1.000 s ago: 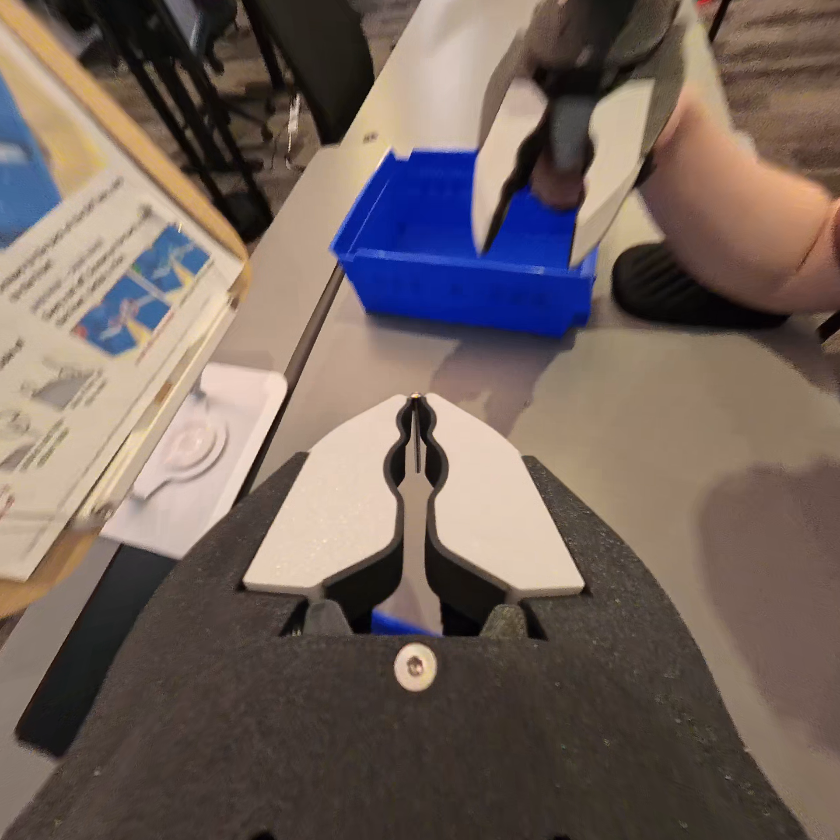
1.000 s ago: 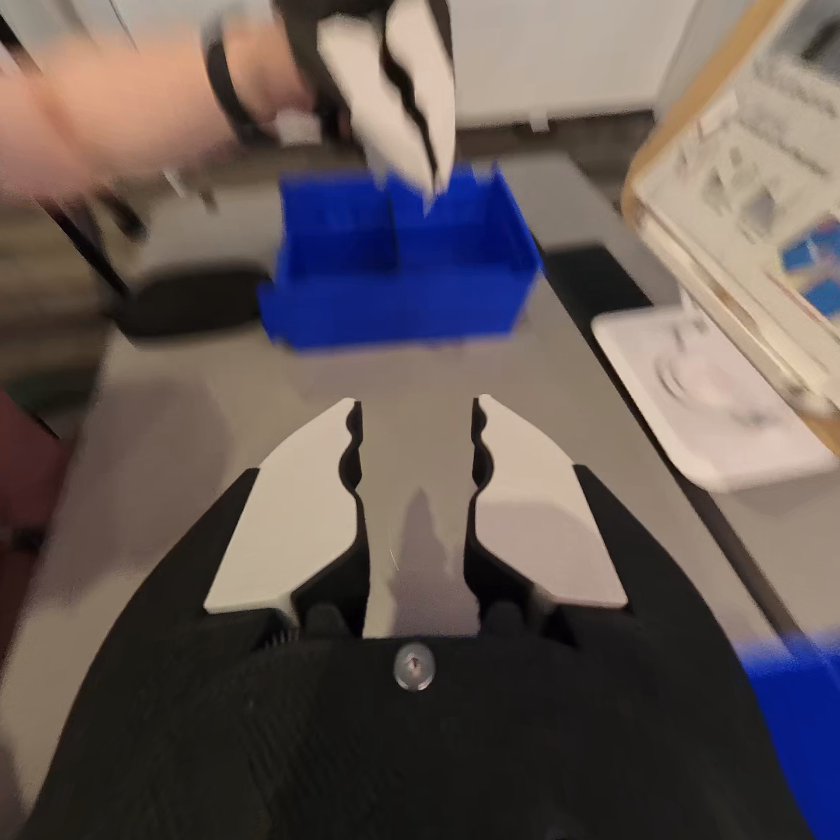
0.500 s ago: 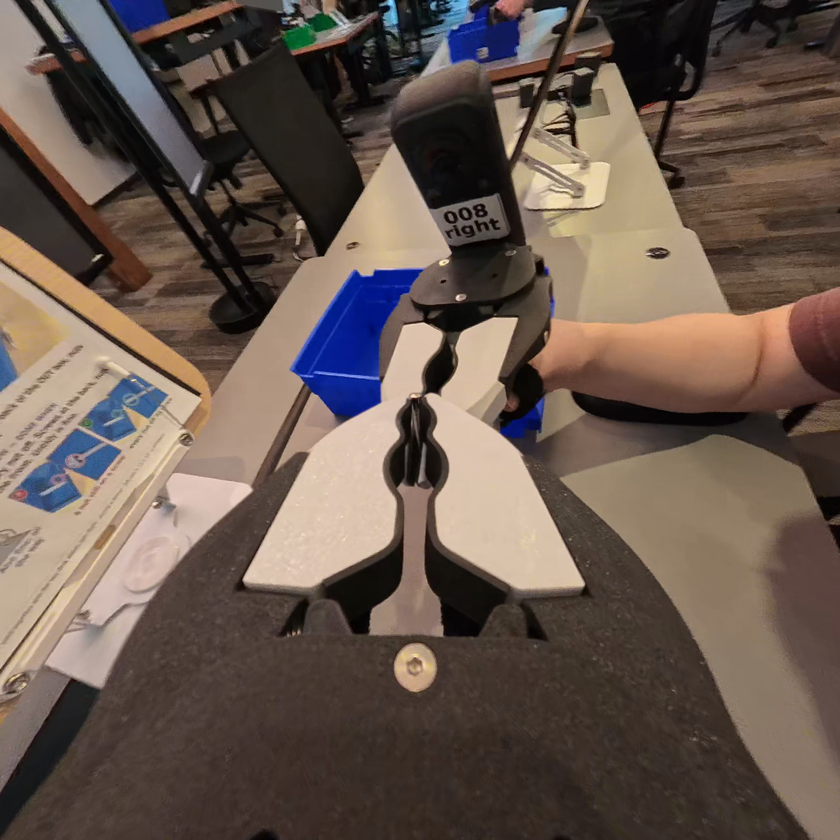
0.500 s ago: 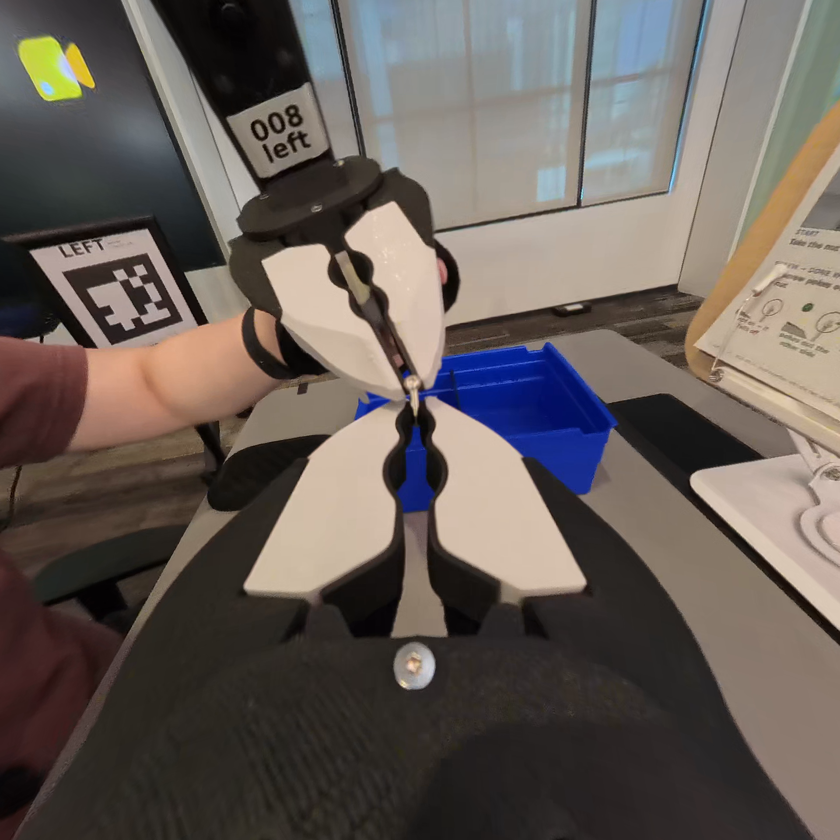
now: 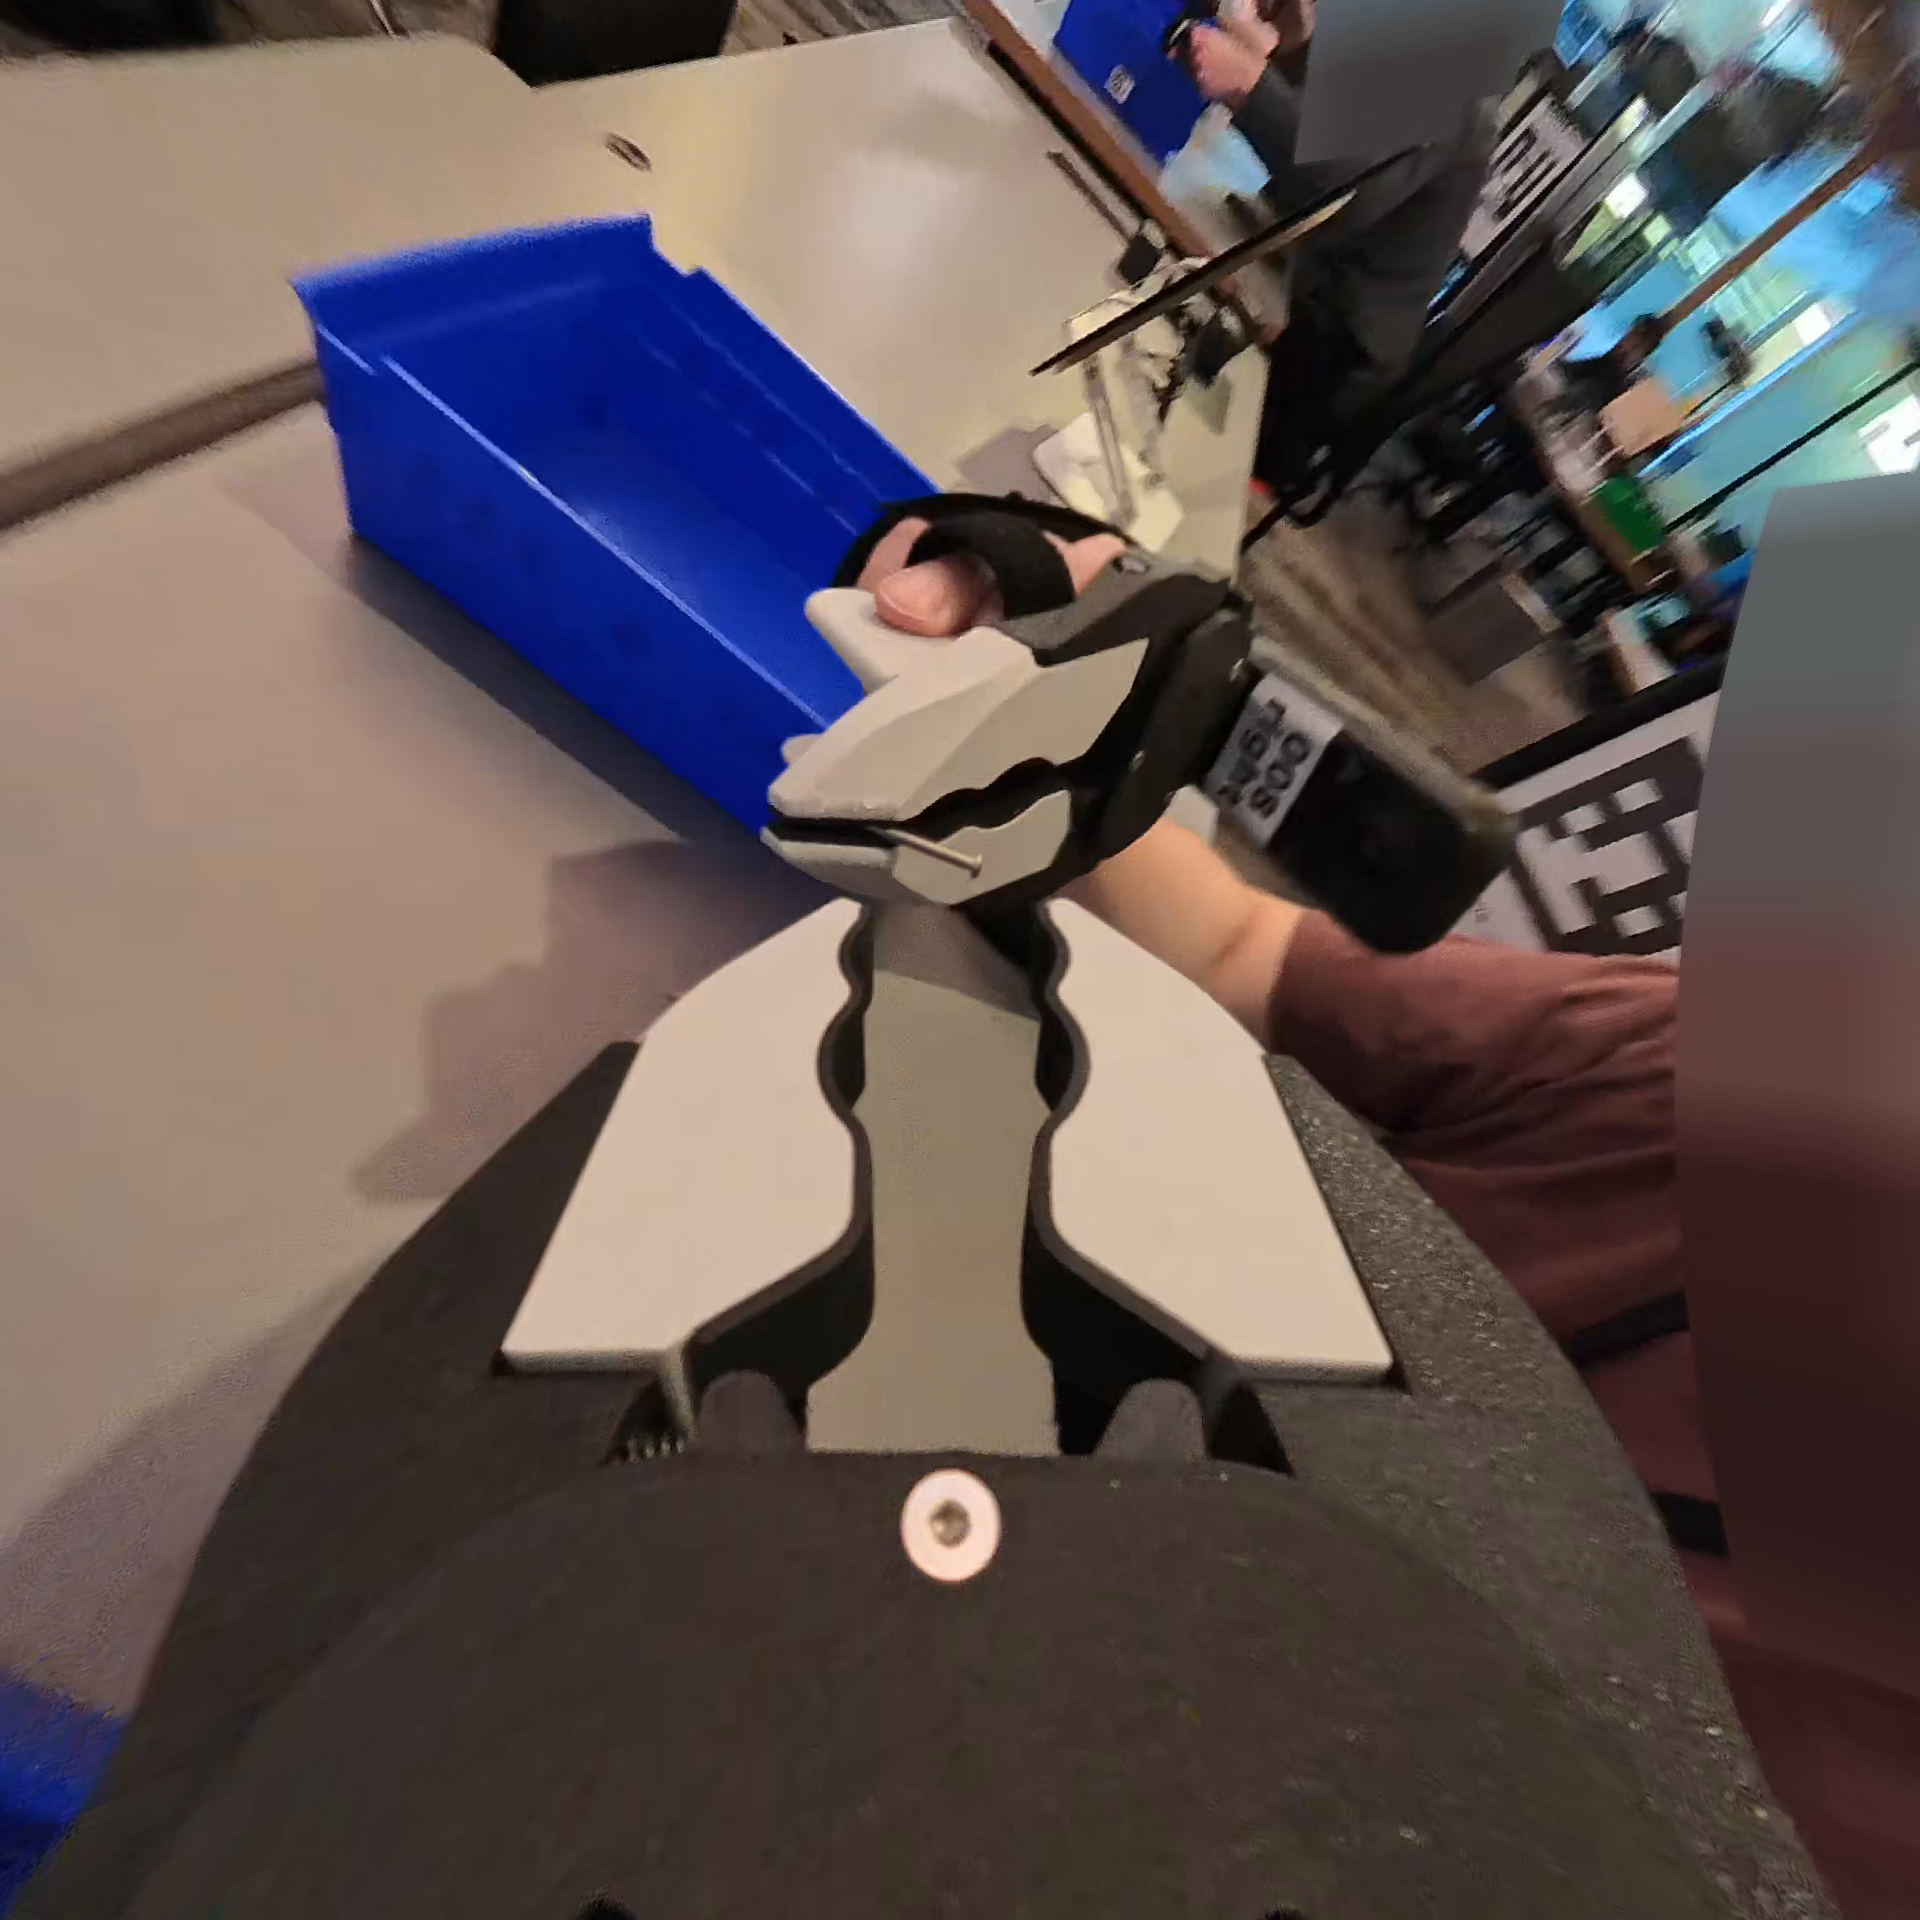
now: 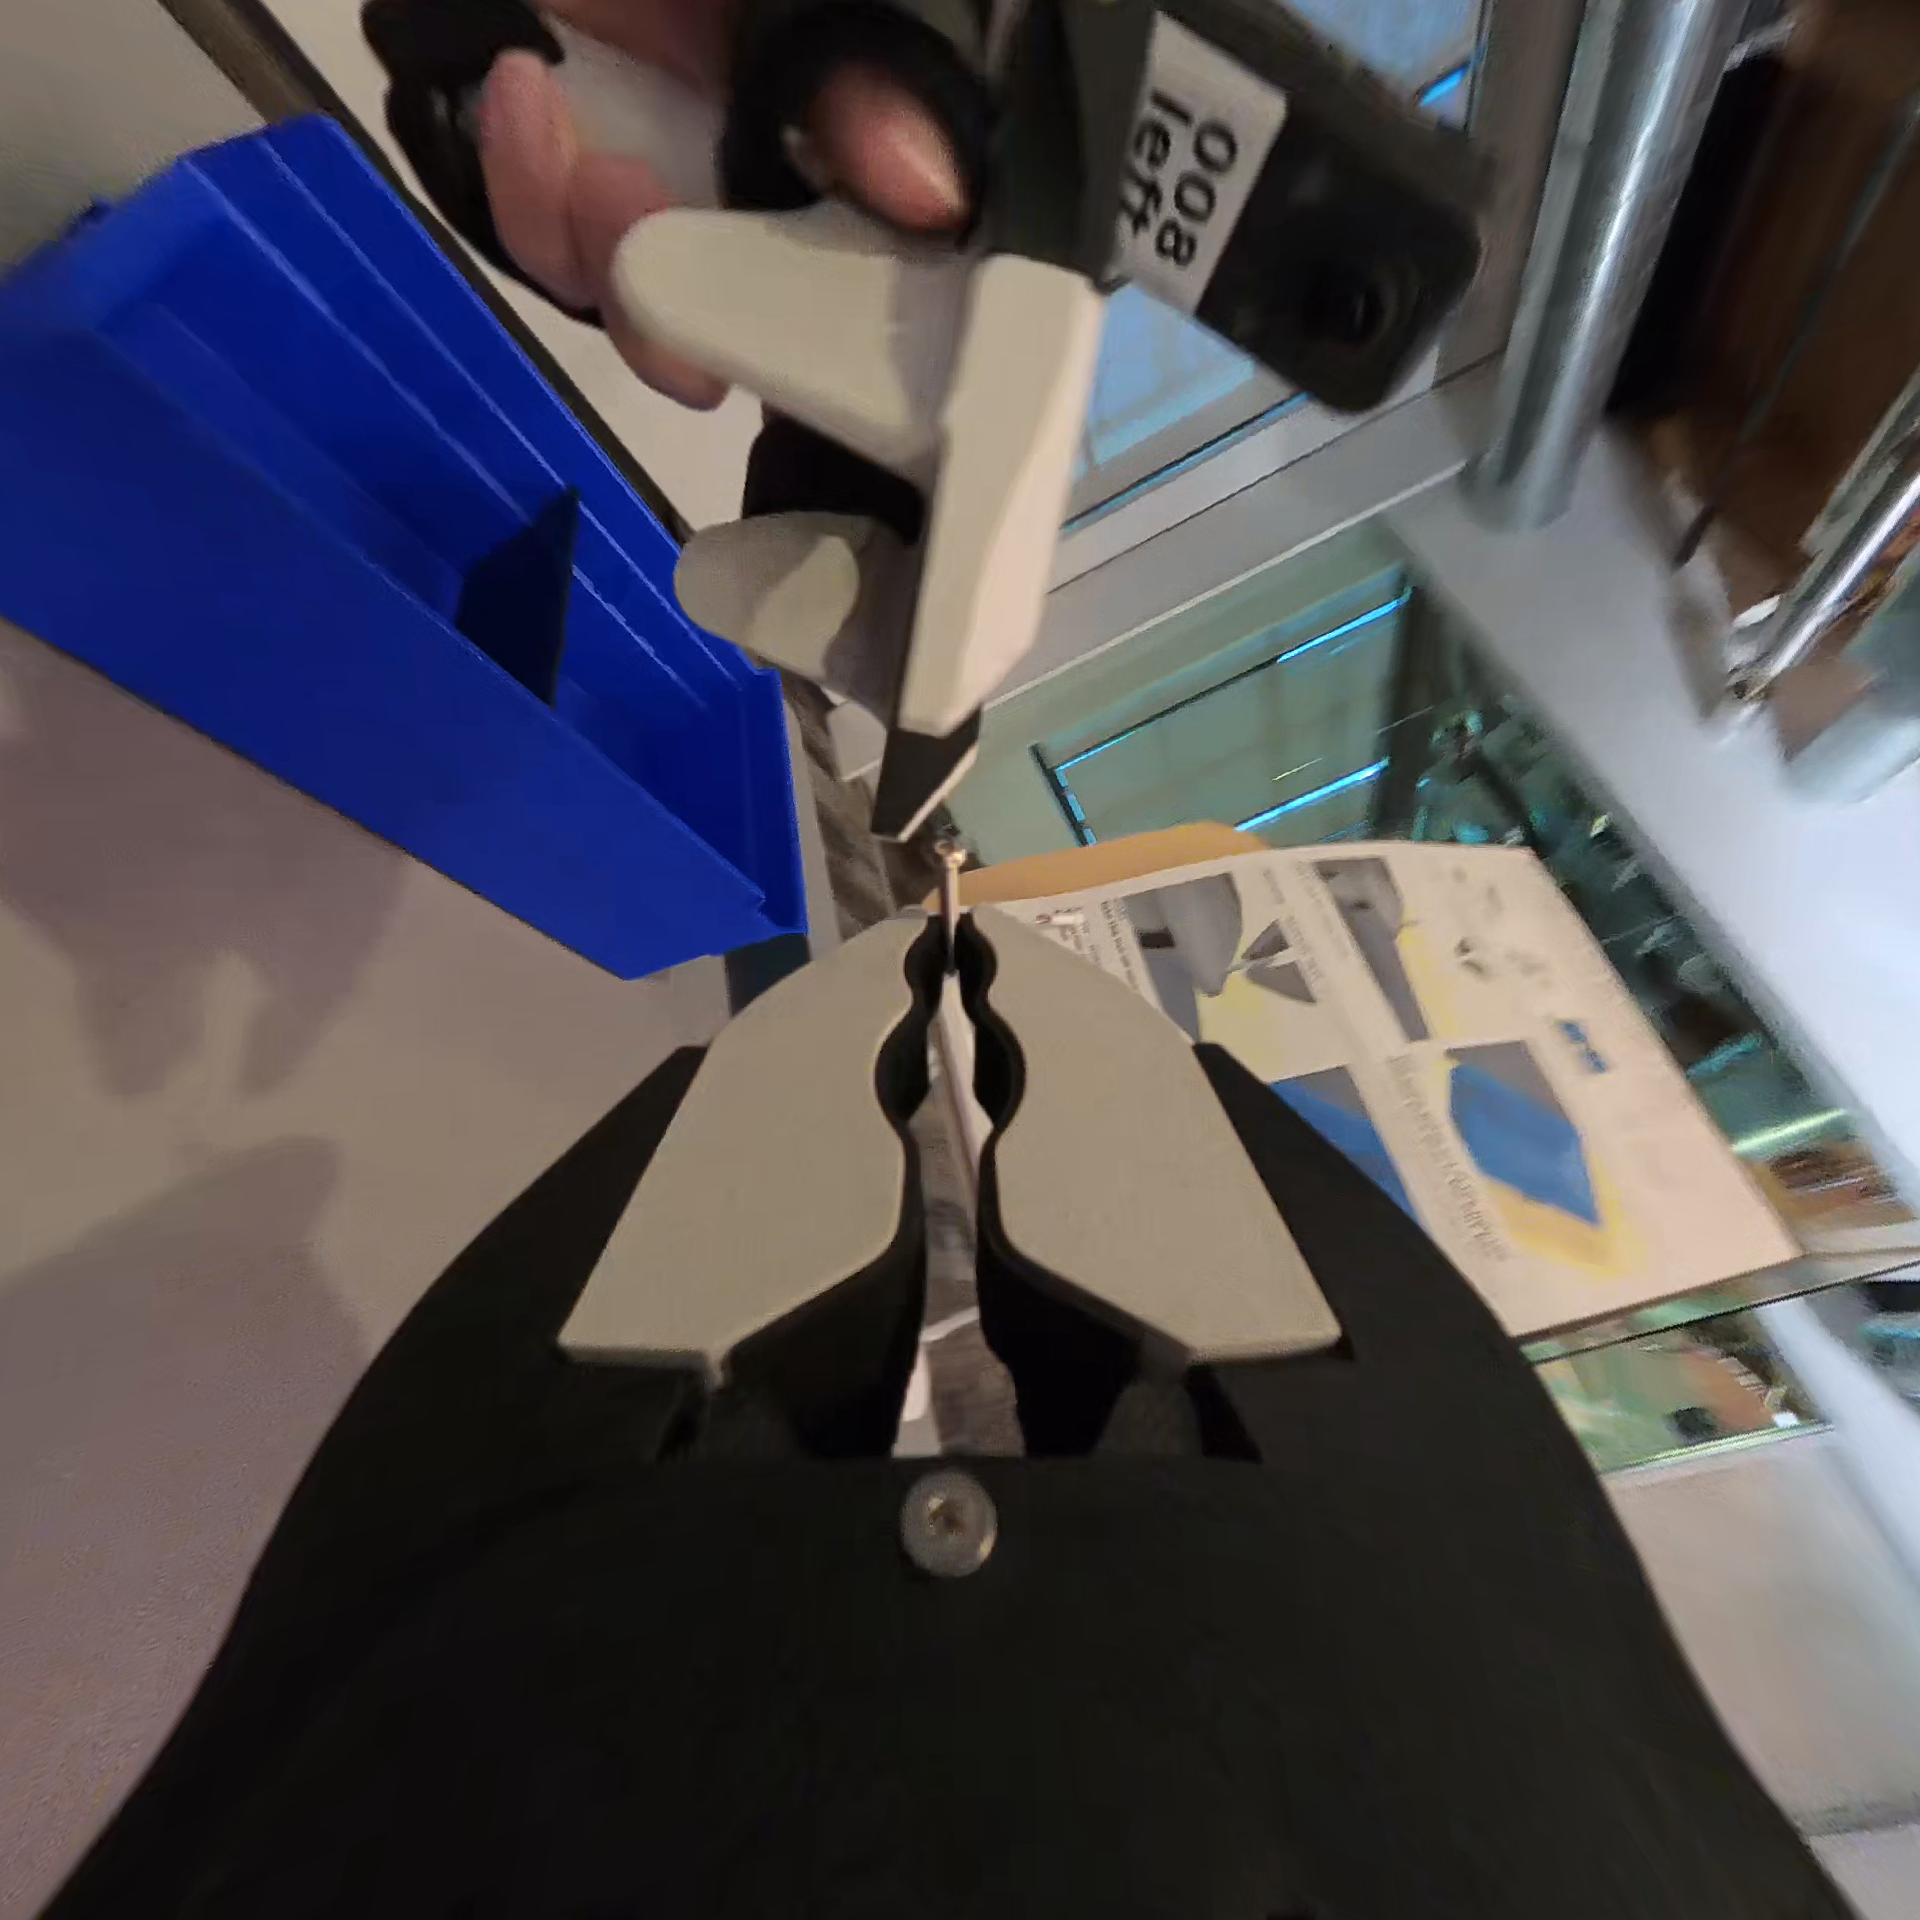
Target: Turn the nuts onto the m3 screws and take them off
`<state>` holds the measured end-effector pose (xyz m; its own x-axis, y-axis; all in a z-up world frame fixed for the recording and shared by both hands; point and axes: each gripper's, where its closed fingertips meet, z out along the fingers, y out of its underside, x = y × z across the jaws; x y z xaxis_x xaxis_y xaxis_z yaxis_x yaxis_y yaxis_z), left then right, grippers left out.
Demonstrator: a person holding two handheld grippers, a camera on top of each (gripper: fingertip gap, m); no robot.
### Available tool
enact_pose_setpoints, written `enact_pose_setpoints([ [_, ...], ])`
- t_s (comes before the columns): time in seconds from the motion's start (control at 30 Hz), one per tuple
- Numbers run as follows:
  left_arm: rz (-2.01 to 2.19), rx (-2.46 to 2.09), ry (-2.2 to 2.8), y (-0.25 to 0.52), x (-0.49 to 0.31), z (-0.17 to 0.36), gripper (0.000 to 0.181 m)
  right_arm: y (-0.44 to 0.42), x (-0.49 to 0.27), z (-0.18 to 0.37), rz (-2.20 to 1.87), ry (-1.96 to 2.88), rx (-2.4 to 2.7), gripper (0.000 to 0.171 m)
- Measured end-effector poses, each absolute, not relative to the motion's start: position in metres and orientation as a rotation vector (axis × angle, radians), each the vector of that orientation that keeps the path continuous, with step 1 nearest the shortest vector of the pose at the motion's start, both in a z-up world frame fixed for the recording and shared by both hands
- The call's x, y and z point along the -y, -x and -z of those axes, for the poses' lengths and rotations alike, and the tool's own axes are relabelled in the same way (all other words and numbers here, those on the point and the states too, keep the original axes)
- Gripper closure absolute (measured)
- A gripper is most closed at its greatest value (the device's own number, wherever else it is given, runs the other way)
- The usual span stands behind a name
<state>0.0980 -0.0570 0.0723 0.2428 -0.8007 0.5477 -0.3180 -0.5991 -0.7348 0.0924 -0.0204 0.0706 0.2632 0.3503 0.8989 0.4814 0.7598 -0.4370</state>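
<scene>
Blue bin [image 5: 623, 499] sits on the grey table [image 5: 208, 831] behind both tools, its contents hidden by motion blur. Any nut is too small to make out. The right gripper [image 6: 948, 940] is pressed together on a thin screw [image 6: 948, 894]; the left gripper [image 5: 951, 935] is spread apart, holding nothing. An instruction sheet [image 6: 1403, 1039] stands beyond.

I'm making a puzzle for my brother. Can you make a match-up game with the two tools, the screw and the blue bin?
Things:
1. left grey-fingered tool
2. right grey-fingered tool
3. thin silver metal screw
4. blue plastic bin

States:
A. sits on the grey table
B. fingers apart
C. pinched at fingertips
D. closed tight

Pairs: 1-B, 2-D, 3-C, 4-A
</scene>
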Motion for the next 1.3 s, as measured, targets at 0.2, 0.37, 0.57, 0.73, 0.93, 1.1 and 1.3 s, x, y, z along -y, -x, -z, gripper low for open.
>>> enact_pose_setpoints([
  [0.2, 1.532, -0.838, 2.12, -0.096, 0.058, -0.07, 0.153, -0.084, 0.029, -0.073, 0.254, 0.621, 1.31, 0.168],
  [0.37, 1.651, -0.763, 2.168, -0.1, 0.058, -0.063, 0.153, -0.083, 0.031, -0.075, 0.36, 0.554, 1.289, 0.168],
  [0.57, 1.754, -0.683, 2.199, -0.104, 0.054, -0.059, 0.163, -0.086, 0.028, -0.077, 0.482, 0.494, 1.246, 0.168],
  [0.73, 1.853, -0.654, 2.175, -0.103, 0.054, -0.061, 0.177, -0.086, 0.023, -0.074, 0.539, 0.489, 1.243, 0.168],
  [0.93, 1.845, -0.691, 2.146, -0.098, 0.053, -0.057, 0.177, -0.081, 0.022, -0.071, 0.533, 0.5, 1.247, 0.167],
  [1.1, 1.897, -0.711, 2.065, -0.094, 0.057, -0.063, 0.179, -0.084, 0.022, -0.079, 0.48, 0.534, 1.214, 0.159],
  [1.3, 1.706, -0.781, 1.902, -0.085, 0.053, -0.07, 0.179, -0.092, 0.011, -0.08, 0.002, 0.837, 1.188, 0.152],
])
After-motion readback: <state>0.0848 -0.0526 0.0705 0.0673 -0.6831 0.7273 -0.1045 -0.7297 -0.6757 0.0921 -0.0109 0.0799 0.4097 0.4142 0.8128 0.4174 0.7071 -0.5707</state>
